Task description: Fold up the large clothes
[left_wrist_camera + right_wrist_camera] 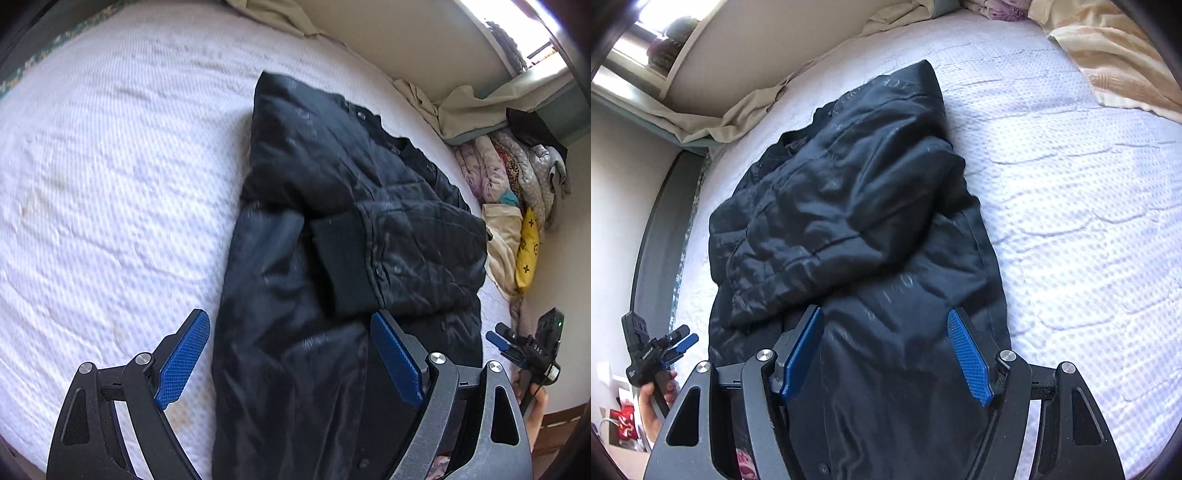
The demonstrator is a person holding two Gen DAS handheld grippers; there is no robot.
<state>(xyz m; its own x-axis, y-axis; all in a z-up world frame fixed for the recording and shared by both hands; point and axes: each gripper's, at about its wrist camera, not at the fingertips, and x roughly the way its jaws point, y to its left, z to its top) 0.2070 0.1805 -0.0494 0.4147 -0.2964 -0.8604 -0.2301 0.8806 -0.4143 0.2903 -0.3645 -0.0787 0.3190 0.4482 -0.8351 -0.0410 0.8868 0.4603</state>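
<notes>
A black padded jacket [332, 166] [849, 184] lies on the white bedspread [110, 184] [1071, 221], with both sleeves laid across its body. One ribbed cuff [343, 258] rests near the middle. My left gripper [288, 315] hovers open over the jacket's near left edge, nothing between its blue pads. My right gripper [884, 312] hangs open above the near end of the jacket, its pads clear of the cloth. Each wrist view shows the other gripper small at its side edge: the right gripper [517, 343] and the left gripper [665, 347], each held by a hand.
A heap of folded clothes and quilts [517, 173] with a yellow cushion [528, 251] lies at the bed's far side. A beige sheet [461, 107] bunches along the wall. A cream blanket [1115, 66] covers one corner. The dark bed frame [657, 229] borders the mattress.
</notes>
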